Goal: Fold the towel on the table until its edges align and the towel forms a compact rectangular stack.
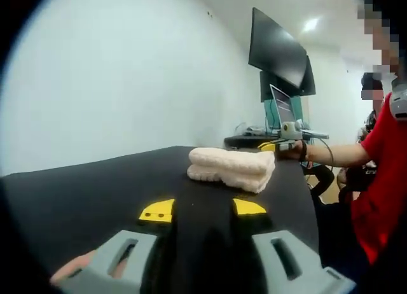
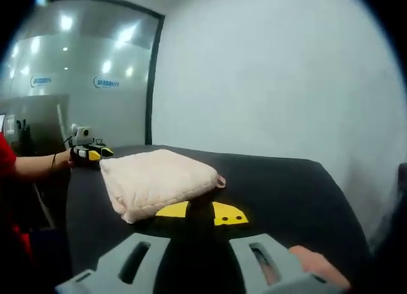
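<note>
Room: plain white wall (image 1: 114, 71); dark wall-mounted monitor (image 1: 276, 49) behind far end of table.
Table: black cloth-covered tabletop (image 1: 89, 192), w/ two yellow markers (image 1: 158, 211) near cam.
Person: red-sleeved, at far table edge, hand on the other gripper.
Towel: cream terry towel (image 2: 156, 179), folded into compact thick stack, lying flat mid-table, free of both grippers.
L gripper (image 1: 203, 252): grey jaws spread apart, nothing betw. them, short of towel.
R gripper (image 2: 200, 259): jaws apart, empty, just short of towel.
</note>
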{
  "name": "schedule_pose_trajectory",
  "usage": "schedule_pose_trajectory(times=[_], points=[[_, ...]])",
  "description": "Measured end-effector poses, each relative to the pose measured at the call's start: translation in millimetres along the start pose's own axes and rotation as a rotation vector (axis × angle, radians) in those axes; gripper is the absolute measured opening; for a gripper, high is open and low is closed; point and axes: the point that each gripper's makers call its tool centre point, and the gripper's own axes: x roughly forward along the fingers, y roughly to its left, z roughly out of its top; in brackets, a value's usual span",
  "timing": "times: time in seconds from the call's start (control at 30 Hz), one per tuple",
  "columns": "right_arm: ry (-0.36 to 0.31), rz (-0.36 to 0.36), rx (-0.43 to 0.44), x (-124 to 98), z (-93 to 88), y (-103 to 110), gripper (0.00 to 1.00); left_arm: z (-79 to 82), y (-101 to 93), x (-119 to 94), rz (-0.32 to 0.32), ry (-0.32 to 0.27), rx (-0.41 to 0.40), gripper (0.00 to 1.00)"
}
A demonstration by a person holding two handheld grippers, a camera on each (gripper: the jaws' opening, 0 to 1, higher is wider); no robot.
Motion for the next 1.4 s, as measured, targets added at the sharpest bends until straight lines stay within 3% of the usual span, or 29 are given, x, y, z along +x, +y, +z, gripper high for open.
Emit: schedule_pose_trajectory(times=[1.4], points=[[0.035,-0.019,-0.039,-1.1,-7.6,3.1,0.09,-5.3,6.6,0.4,0.013,0.016,0.001,0.36]])
